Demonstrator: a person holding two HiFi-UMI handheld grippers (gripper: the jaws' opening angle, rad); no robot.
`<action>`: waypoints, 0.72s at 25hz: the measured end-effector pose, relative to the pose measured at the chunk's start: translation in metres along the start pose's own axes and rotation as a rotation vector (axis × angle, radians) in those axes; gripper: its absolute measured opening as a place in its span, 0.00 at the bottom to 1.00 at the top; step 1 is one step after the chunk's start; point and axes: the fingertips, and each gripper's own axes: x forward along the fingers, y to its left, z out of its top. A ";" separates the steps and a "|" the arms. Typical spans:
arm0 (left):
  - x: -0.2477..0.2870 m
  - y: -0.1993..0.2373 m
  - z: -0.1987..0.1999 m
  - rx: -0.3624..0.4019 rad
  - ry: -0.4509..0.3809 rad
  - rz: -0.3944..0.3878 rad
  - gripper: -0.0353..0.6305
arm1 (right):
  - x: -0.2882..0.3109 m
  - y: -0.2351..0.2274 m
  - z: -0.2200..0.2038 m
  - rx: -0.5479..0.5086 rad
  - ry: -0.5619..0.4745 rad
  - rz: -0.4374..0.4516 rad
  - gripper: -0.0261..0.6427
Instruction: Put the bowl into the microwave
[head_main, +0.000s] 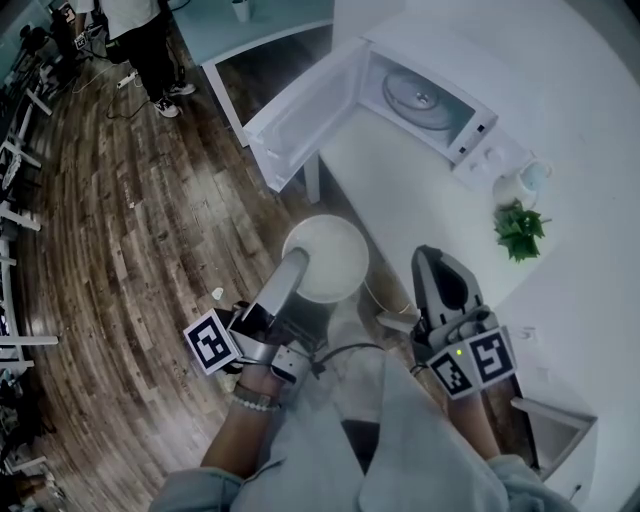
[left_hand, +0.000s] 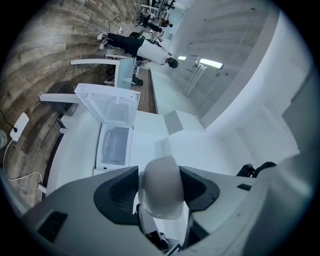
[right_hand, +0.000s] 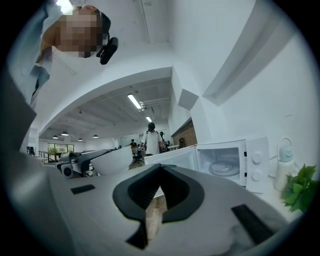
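Gripping the white bowl (head_main: 330, 250) by its rim, the left tongs (head_main: 300, 268) hold it short of the counter (head_main: 400, 200). The open microwave (head_main: 420, 100) at one o'clock awaits it; the right tongs (head_main: 432, 265) are clenched, empty.

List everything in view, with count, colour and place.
white counter: one, white, ahead
white box microwave oven: one, white, on counter, door open
round glass turntable: one, clear, inside microwave
small green leafy plant: one, green, on counter near microwave
white bottle with pale blue top: one, between microwave and plant
white round bowl: one, white, near counter's edge
brown wooden plank floor: one, brown, below
standing person: one, dark trousers, far floor
left gripper: one, grey, shut on bowl
right gripper: one, grey, shut, empty
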 end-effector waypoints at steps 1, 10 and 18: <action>0.004 0.001 0.002 0.004 0.003 0.000 0.39 | 0.003 -0.002 0.002 -0.007 -0.002 0.001 0.04; 0.057 0.019 0.024 0.011 0.030 0.017 0.39 | 0.046 -0.022 0.014 -0.051 -0.006 0.022 0.04; 0.125 0.041 0.043 0.018 0.067 0.040 0.39 | 0.091 -0.052 0.029 -0.207 0.020 0.063 0.04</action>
